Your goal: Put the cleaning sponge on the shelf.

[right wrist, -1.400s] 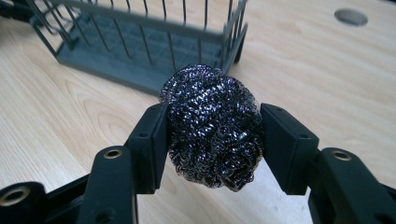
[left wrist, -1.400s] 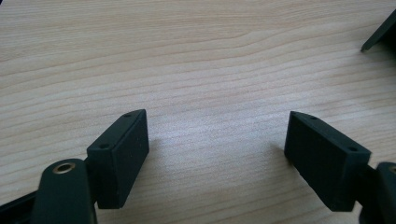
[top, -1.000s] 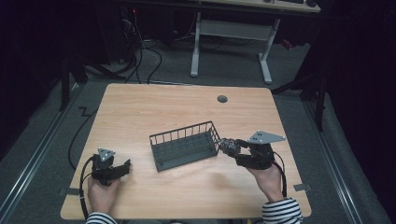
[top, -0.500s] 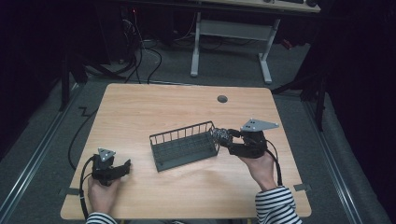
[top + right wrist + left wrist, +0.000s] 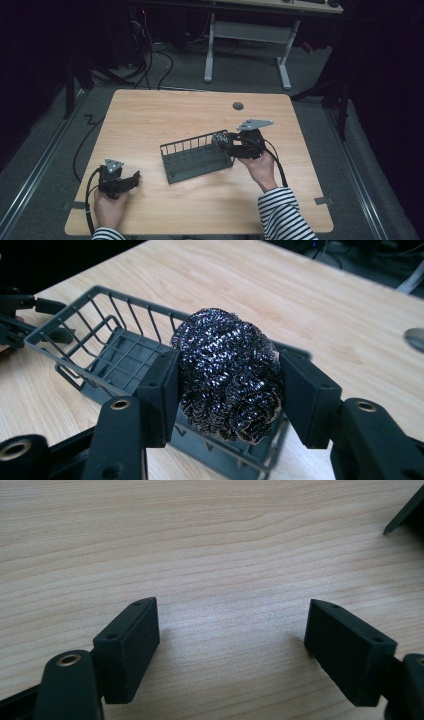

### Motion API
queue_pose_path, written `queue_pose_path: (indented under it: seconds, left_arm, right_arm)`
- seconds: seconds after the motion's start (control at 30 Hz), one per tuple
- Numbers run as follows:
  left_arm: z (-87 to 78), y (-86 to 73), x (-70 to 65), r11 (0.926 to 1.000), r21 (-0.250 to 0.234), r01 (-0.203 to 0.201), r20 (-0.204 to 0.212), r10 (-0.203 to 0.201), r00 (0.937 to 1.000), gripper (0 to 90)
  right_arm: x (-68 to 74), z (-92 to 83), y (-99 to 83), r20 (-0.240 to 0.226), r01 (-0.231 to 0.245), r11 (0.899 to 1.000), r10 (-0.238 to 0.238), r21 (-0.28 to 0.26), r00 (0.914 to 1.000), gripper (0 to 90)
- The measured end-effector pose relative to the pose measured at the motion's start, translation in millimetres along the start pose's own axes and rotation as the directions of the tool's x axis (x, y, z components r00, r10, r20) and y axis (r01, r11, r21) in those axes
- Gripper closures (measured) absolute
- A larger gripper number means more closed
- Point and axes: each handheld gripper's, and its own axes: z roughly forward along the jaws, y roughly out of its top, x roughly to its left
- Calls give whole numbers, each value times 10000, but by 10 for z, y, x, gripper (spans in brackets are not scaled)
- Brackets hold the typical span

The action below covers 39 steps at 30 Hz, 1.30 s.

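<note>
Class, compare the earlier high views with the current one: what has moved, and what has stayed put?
The right gripper, shut on the scourer, has carried it leftward from beside the basket to over its right end. The grip is unchanged. The basket and the open left gripper stayed where they were on the table.

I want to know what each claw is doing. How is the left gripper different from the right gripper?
The left gripper is open and empty; the right gripper is shut on the steel scrubber. Left sits low by the table's near edge; right is at the wire basket's end. Both have black jaws.
</note>
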Motion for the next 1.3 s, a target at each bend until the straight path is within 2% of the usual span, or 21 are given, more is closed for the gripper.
queue_pose_path:
  seconds: [0.33, 0.4, 0.5, 0.53, 0.73, 0.9, 1.07, 1.3]
  left_arm:
    - [0, 0, 0, 10000, -2, 2, 0, -2, 10000, 223]
    - [0, 0, 0, 10000, -11, 14, -2, -14, 10000, 223]
    - [0, -1, 2, 10000, -30, 41, 1, -41, 10000, 224]
    - [-1, -1, 4, 10000, -25, 43, 13, -43, 10000, 224]
    - [-1, -1, 3, 10000, -31, 40, 0, -40, 10000, 225]
    - [-2, -1, 5, 10000, -28, 50, 20, -50, 10000, 225]
    - [-1, -1, 1, 10000, -29, 43, -7, -43, 10000, 225]
    - [0, -1, -2, 10000, -16, 23, -18, -23, 10000, 225]
  right_arm:
    - [11, 318, -21, -146, -35, 9968, 47, 793, 9999, 451]
    - [24, 400, -40, 40, 24, 9935, -29, 1139, 10000, 449]
    - [19, 441, -51, 52, 17, 9922, -24, 1243, 10000, 446]
    - [10, 470, -61, 30, -163, 9909, 161, 1333, 9999, 439]
    - [4, 524, -73, 76, -147, 9888, 137, 1485, 9999, 413]
    - [3, 470, -76, 111, -23, 9914, 9, 1309, 9999, 383]
    - [-33, 342, -49, -37, -246, 9959, 250, 871, 9997, 367]
    - [-77, 86, -46, 71, -573, 9982, 572, 190, 9983, 365]
